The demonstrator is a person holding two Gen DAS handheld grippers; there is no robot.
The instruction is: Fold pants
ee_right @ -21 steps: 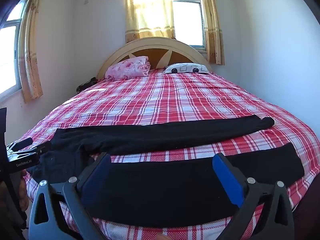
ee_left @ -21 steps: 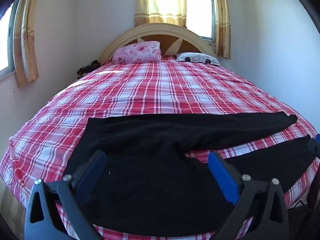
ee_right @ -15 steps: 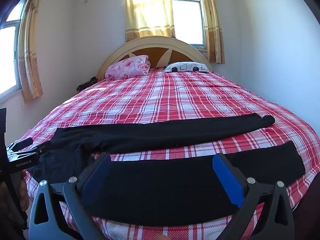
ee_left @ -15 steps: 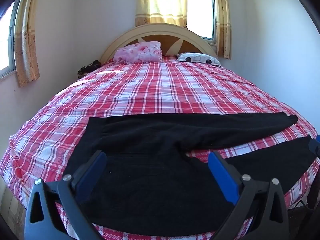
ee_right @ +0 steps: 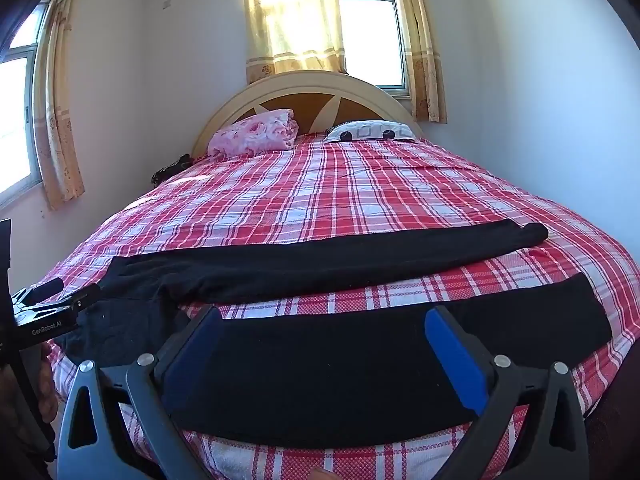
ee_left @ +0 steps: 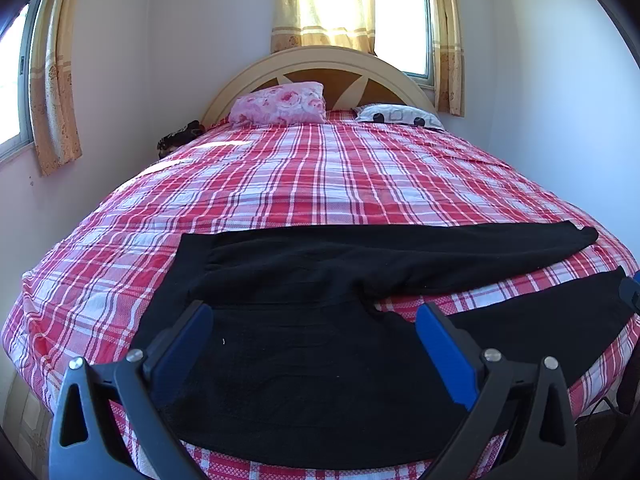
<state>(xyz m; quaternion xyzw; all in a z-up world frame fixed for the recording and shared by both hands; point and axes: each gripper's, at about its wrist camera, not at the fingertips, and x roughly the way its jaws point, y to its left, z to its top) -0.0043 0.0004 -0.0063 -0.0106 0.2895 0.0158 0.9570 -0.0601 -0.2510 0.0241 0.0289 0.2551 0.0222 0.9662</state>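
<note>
Black pants (ee_left: 304,280) lie spread flat across the near end of a red plaid bed (ee_left: 320,184), waist at the left, two legs running right with a strip of bedspread between them. My left gripper (ee_left: 312,320) is open and empty, hovering over the waist part. My right gripper (ee_right: 324,324) is open and empty, hovering over the near leg (ee_right: 360,360). The far leg (ee_right: 340,260) lies beyond it. The left gripper's tool (ee_right: 44,312) shows at the left edge of the right wrist view.
A pink floral pillow (ee_left: 280,104) and a white patterned pillow (ee_left: 400,116) lie by the curved headboard (ee_left: 320,68). Walls flank the bed on both sides, with curtained windows. A dark item (ee_left: 178,140) sits at the bed's far left corner.
Both grippers have barely drifted; the view has shifted very slightly. The pants have not moved and both grippers stay open.
</note>
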